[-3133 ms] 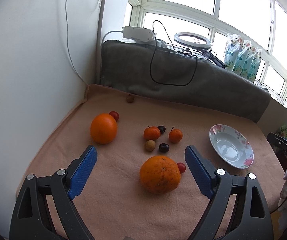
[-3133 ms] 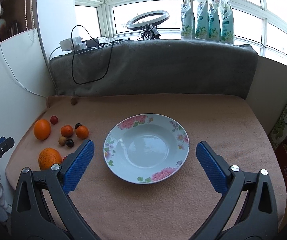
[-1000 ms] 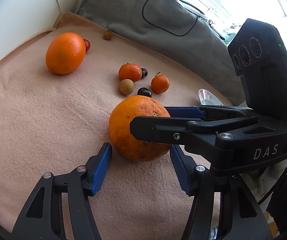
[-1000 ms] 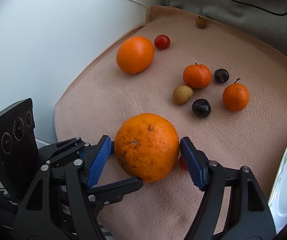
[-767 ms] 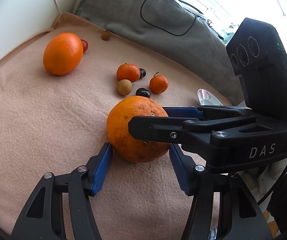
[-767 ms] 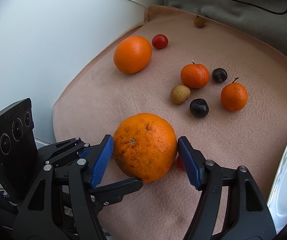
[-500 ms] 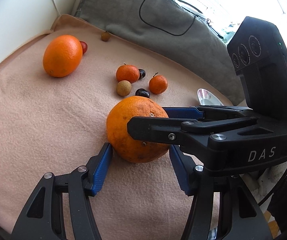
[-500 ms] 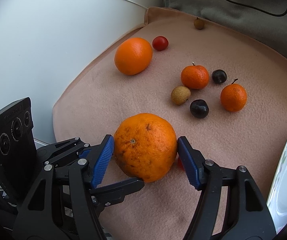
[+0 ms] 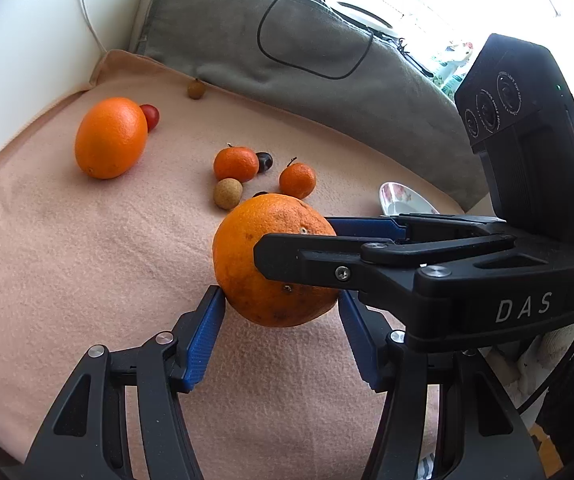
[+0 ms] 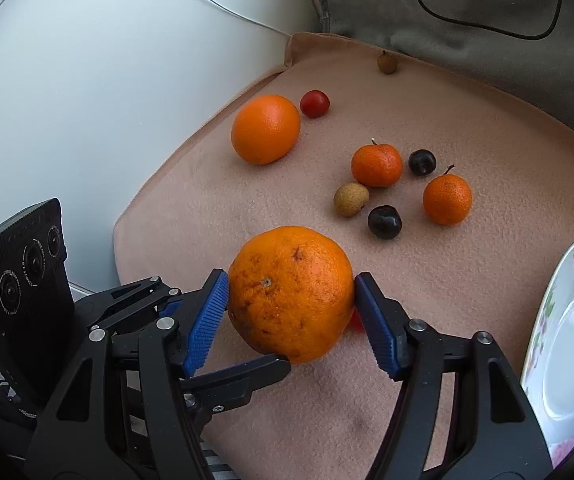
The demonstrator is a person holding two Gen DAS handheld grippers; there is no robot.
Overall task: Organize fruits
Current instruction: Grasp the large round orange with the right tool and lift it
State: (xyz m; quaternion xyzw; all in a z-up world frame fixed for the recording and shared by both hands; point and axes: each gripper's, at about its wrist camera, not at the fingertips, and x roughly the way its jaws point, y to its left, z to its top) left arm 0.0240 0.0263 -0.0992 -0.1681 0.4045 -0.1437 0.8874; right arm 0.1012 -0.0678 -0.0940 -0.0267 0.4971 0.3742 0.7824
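Observation:
A large rough-skinned orange (image 9: 255, 256) (image 10: 291, 294) is raised a little off the pink blanket. My right gripper (image 10: 291, 300) is shut on it, blue pads on both its sides. My left gripper (image 9: 283, 336) sits just below and behind the orange, jaws partly open, apparently not pressing it. The right gripper's fingers (image 9: 311, 256) cross in front of the orange in the left wrist view. A smooth orange (image 10: 265, 129), two tangerines (image 10: 377, 165) (image 10: 447, 199), two dark plums (image 10: 385, 222), a tan longan (image 10: 351, 199) and a red cherry tomato (image 10: 315, 103) lie beyond.
A floral white plate (image 10: 559, 340) sits at the right on the pink blanket (image 10: 467, 120). A second longan (image 10: 387, 63) lies by the grey cushion (image 10: 487, 4) at the back. A white wall (image 10: 107, 80) borders the left. Something red shows under the held orange.
The right gripper has closed on the large orange and lifted it slightly off the blanket. The left gripper has stayed close beneath it.

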